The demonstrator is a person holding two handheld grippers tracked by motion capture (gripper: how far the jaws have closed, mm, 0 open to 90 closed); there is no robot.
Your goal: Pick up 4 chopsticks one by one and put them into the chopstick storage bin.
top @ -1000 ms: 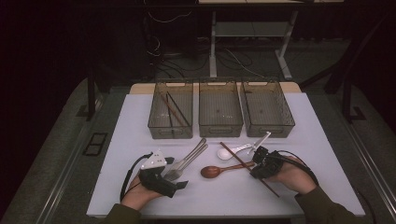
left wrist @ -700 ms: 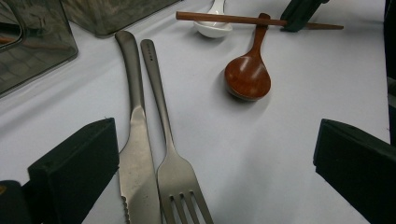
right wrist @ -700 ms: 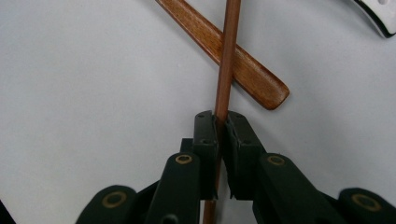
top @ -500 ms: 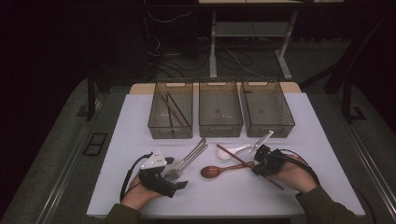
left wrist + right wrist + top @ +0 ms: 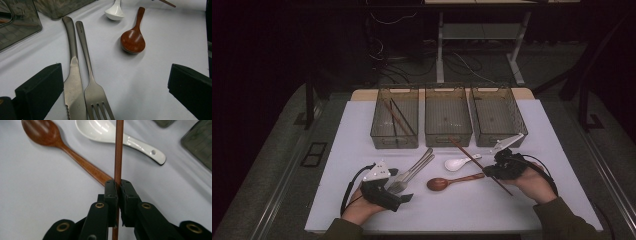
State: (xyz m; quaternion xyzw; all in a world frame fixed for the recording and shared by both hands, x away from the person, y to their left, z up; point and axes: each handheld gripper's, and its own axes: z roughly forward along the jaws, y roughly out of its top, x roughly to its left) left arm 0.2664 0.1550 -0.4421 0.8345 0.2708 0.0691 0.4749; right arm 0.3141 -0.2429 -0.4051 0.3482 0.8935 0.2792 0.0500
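Item: chopstick [image 5: 118,150], clamped in my right hand-held gripper [image 5: 118,185], lift step; next, carry toward eleven o'clock to the left bin [image 5: 395,134] holding its mate; left hand-held gripper [image 5: 115,85] wide open, empty.

Three clear bins [image 5: 448,131] stand in a row. Loose cutlery on the table: one knife [image 5: 73,82], one fork [image 5: 93,92], one wooden spoon [image 5: 452,181], one white spoon [image 5: 459,162]. One chopstick [image 5: 118,150] is gripped, and two more chopsticks [image 5: 398,119] lie in the left bin.
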